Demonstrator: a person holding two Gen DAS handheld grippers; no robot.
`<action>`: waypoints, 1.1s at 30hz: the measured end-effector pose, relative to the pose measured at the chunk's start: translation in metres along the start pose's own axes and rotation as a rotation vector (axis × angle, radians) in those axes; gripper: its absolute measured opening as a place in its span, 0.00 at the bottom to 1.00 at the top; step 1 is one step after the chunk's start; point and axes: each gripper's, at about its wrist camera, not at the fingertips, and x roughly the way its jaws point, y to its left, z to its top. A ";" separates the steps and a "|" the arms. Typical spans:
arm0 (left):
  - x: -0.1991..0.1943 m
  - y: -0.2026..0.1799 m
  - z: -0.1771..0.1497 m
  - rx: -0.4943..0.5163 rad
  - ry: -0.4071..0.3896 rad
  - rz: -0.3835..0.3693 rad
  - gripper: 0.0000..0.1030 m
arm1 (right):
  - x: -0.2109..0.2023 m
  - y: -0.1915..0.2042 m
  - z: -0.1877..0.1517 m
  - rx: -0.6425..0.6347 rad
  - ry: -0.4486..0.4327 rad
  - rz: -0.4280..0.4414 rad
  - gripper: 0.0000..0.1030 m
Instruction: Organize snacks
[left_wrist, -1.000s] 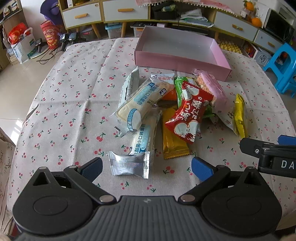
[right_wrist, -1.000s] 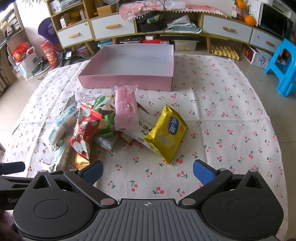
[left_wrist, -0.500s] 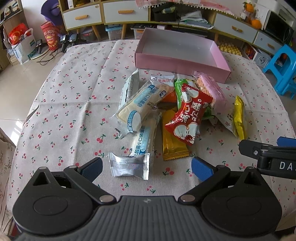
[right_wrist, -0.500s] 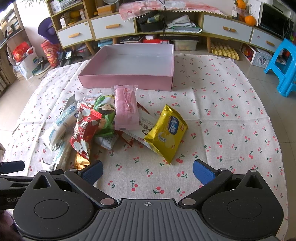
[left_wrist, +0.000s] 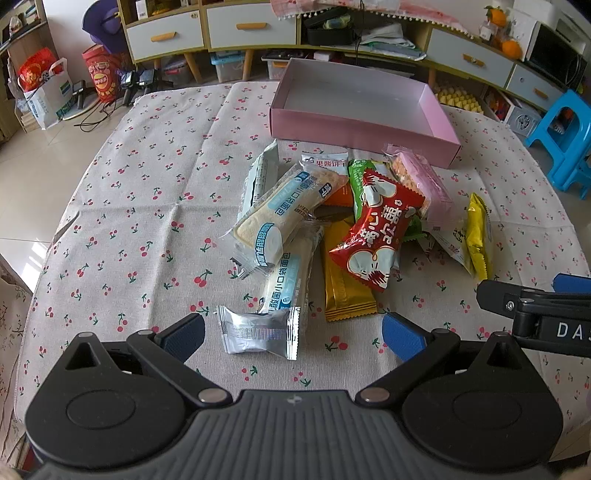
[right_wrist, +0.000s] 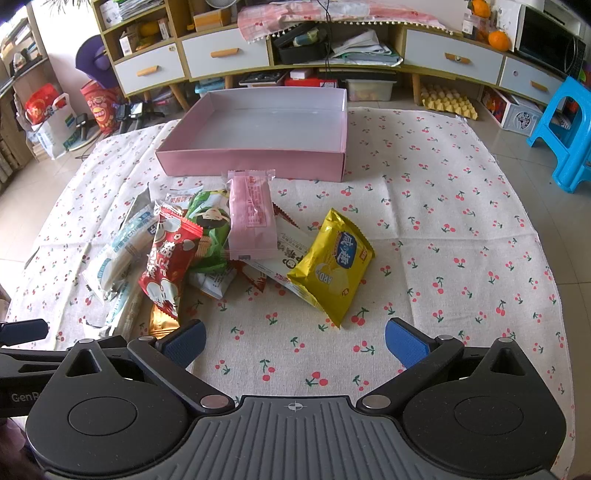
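Left wrist view: the left gripper (left_wrist: 291, 334) fills the bottom of the frame with its blue-padded fingers spread wide and nothing between them; a small silver foil packet (left_wrist: 258, 332) lies on the cherry-print tablecloth (left_wrist: 129, 206) at lower centre, right in the gap ahead of the pads but not touched by them; beyond it, through the centre of the frame, a loose heap of snacks overlaps, with a cream roll in a clear wrapper (left_wrist: 284, 214) on top at the left, a red packet (left_wrist: 376, 229) at the middle, and an orange bar (left_wrist: 343, 280) partly under the red one; an open pink box (left_wrist: 364, 125) sits at upper centre and looks empty.

Right wrist view: the right gripper (right_wrist: 295, 343) is likewise released and holds nothing, low in the frame; a yellow chip bag (right_wrist: 332, 266) lies at centre, apart from most of the heap, with one edge over a white wrapper; a pink wafer pack (right_wrist: 251, 218) rests on the pile just in front of the box wall.

Judged from this, picking has not yet begun; the silver packet and the yellow bag look like the easiest first grabs, being outermost; pinch across the narrow width, near the middle rather than a crimped end; lift straight up so neighbours are not dragged; release low inside the box, against a wall, to leave room.
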 end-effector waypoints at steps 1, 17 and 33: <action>0.000 0.000 0.001 0.000 0.000 0.000 0.99 | 0.000 0.000 0.000 0.000 0.000 0.000 1.00; 0.000 0.000 0.000 0.001 -0.001 0.000 0.99 | 0.000 0.000 0.000 0.000 0.000 0.000 1.00; -0.002 0.001 0.004 0.003 -0.030 0.010 0.99 | -0.003 -0.001 0.004 0.009 -0.010 -0.023 1.00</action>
